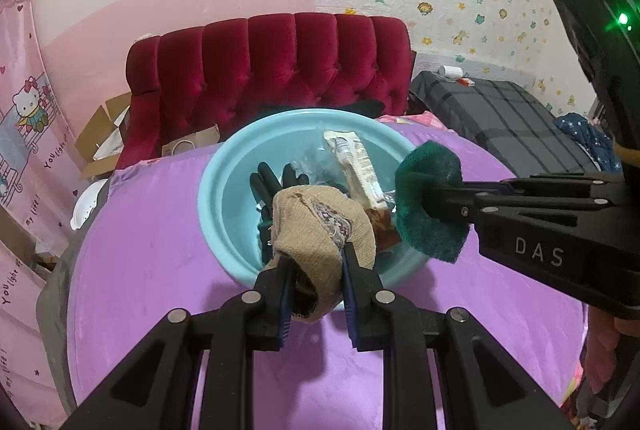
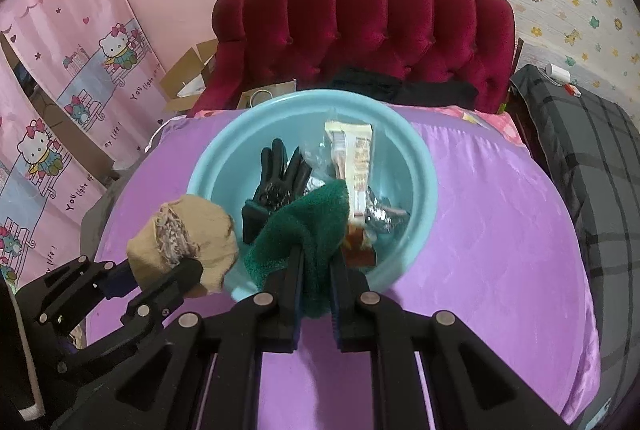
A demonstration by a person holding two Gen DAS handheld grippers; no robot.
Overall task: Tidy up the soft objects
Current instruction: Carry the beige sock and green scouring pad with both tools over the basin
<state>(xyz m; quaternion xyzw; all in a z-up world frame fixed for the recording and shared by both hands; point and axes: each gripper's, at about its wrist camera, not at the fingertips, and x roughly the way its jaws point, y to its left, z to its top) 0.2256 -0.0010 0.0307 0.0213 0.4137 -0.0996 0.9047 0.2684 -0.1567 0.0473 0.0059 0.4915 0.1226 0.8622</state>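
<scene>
A light blue basin (image 1: 224, 190) (image 2: 416, 166) stands on a purple-covered table. Inside lie a black glove (image 1: 268, 182) (image 2: 276, 178), a long snack wrapper (image 1: 356, 162) (image 2: 356, 158) and crumpled foil packets (image 2: 380, 214). My left gripper (image 1: 316, 270) is shut on a tan rolled cloth (image 1: 320, 226), held over the basin's near rim; it also shows in the right wrist view (image 2: 192, 242). My right gripper (image 2: 316, 266) is shut on a green scouring pad (image 2: 304, 226), also over the near rim. In the left wrist view the pad (image 1: 428, 174) hangs at the basin's right side.
The purple tablecloth (image 1: 160, 270) (image 2: 480, 250) covers the table around the basin. A red tufted headboard (image 1: 280, 70) stands behind. A grey plaid bed (image 1: 500, 118) lies at the right. Cardboard boxes (image 1: 104, 134) and a Hello Kitty curtain (image 2: 60, 90) are at the left.
</scene>
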